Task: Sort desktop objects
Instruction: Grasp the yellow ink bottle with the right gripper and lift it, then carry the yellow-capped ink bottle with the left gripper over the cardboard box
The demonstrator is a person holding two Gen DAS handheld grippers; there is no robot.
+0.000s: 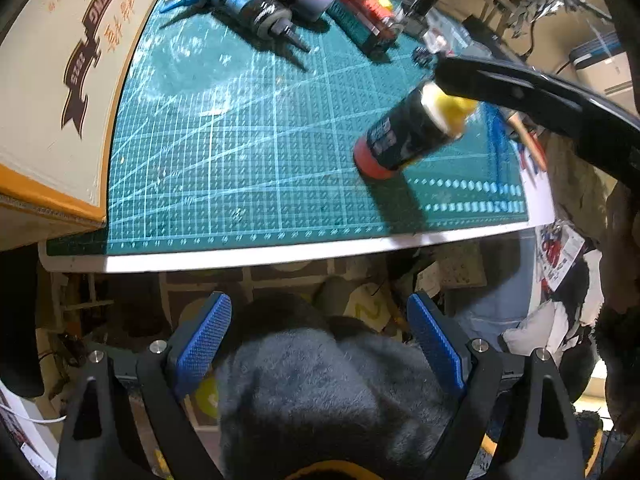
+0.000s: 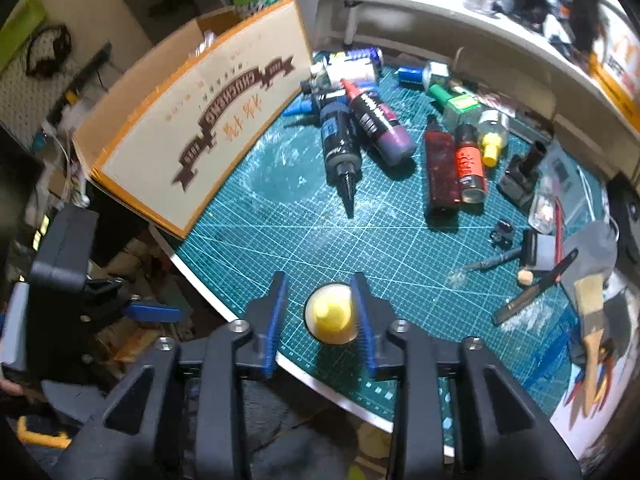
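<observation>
A dark paint bottle [image 1: 400, 136] with a yellow cap and a red base stands tilted on the green cutting mat [image 1: 240, 140] near its front right corner. My right gripper [image 2: 320, 280] hangs over the bottle [image 2: 332, 316]. Its right pad lies against the cap, and a clear gap separates the left pad from it, so the jaws are open. In the left wrist view a black finger [image 1: 520, 88] of that gripper reaches over the cap. My left gripper [image 1: 320, 304] is open wide off the desk's front edge, above dark fuzzy fabric, with nothing between its pads.
A cream and orange cardboard box [image 2: 192, 128] lines the mat's left side. Several paint bottles [image 2: 360, 120] lie in a heap at the back of the mat [image 2: 360, 232]. Small tools, a knife and a brush [image 2: 532, 292] crowd the right edge. A white shelf [image 2: 440, 12] runs behind.
</observation>
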